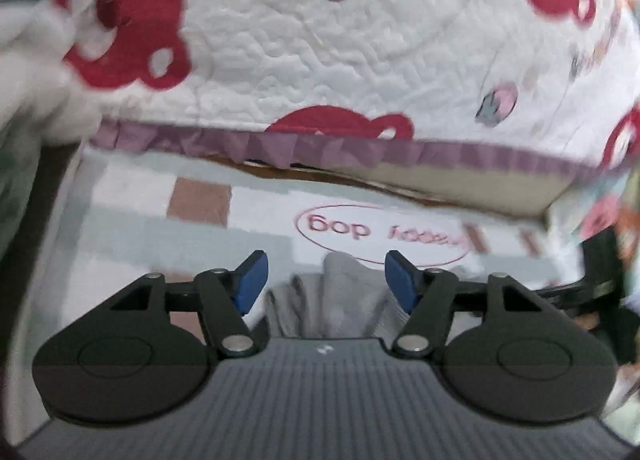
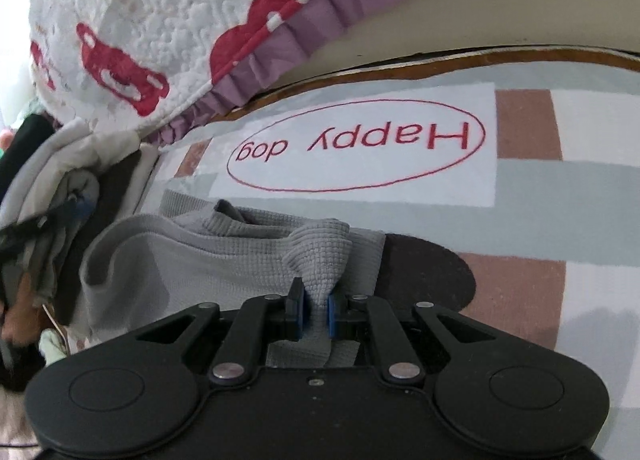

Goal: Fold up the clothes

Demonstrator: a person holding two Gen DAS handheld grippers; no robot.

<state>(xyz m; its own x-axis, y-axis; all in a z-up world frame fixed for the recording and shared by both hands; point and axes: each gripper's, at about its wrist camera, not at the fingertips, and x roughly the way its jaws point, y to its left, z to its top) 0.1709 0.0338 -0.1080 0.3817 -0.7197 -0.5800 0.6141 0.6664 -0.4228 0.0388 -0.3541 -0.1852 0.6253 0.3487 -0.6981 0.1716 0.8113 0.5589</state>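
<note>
Right gripper (image 2: 313, 314): jaws pinching a bunched fold of the grey waffle-knit garment (image 2: 224, 256); the blue pads press the fabric from both sides, and the cloth gathers to a narrow neck between them.

Left gripper (image 1: 326, 280): jaws spread, nothing pressed between the pads. Grey cloth lies just beyond and below the gap, apart from both pads. This view is blurred, so the exact edge nearest the jaws cannot be told.

Location of the garment: it lies on the patchwork bed cover (image 2: 560, 179), on the near side of the oval "Happy dog" label (image 2: 356, 145). In the right wrist view its bulk runs from the pinched point towards the left, long axis roughly across the view and parallel to the label's long side. A dark patch (image 2: 428, 272) shows under its right end.

Surroundings: a white quilted blanket with red bear motifs and a purple frill (image 2: 248, 71) overhangs beyond the label. A heap of other clothes (image 2: 60, 195) sits left of the garment.

Judgement: the right hand holds one end; the free end lies nearer the left hand, which would need to close on it before the fold can be drawn.
</note>
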